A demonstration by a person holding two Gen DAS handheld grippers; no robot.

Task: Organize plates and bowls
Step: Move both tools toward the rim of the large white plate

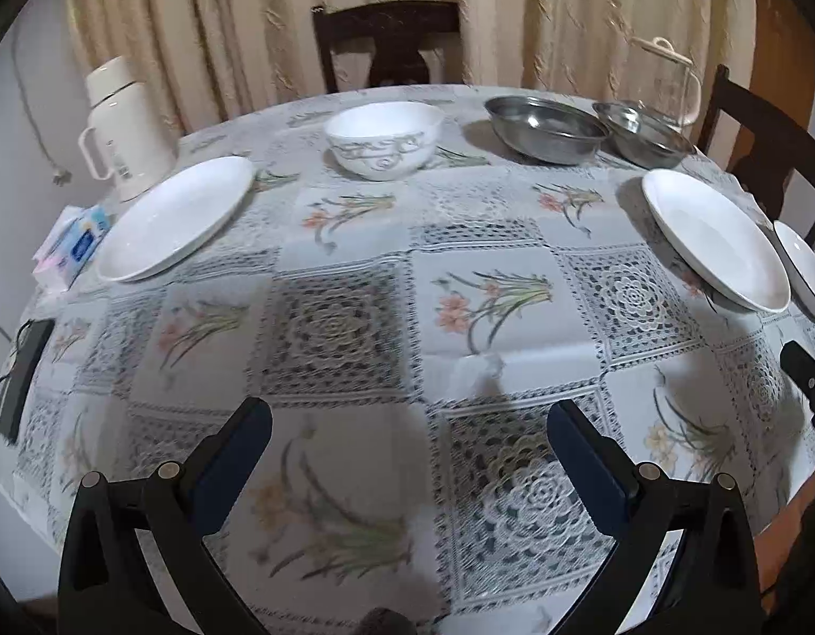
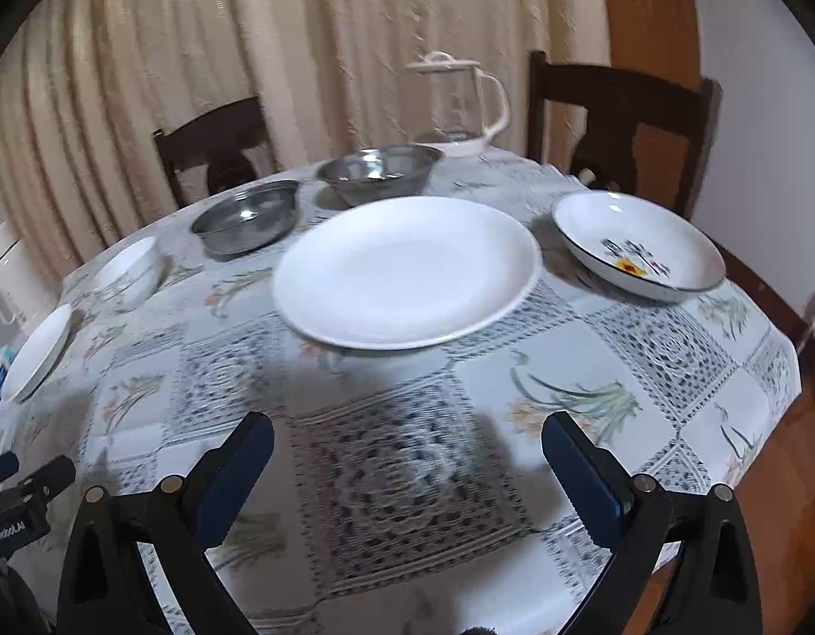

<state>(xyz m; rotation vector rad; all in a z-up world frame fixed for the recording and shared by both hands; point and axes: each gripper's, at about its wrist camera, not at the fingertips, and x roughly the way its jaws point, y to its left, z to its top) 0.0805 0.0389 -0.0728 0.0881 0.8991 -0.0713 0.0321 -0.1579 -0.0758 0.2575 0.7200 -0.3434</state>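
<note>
Grippers, left gripper [image 1: 410,442] and right gripper [image 2: 407,442], hover over the tablecloth [image 1: 354,317], jaws wide apart, holding nothing; steel bowls [image 1: 546,128] sit empty.

Your worktop [image 1: 354,370] carries a white plate [image 1: 177,217] at ten o'clock, patterned bowl [image 1: 383,138] at twelve, steel bowls [image 1: 545,128] at one, another plate [image 1: 714,238] at two.
</note>
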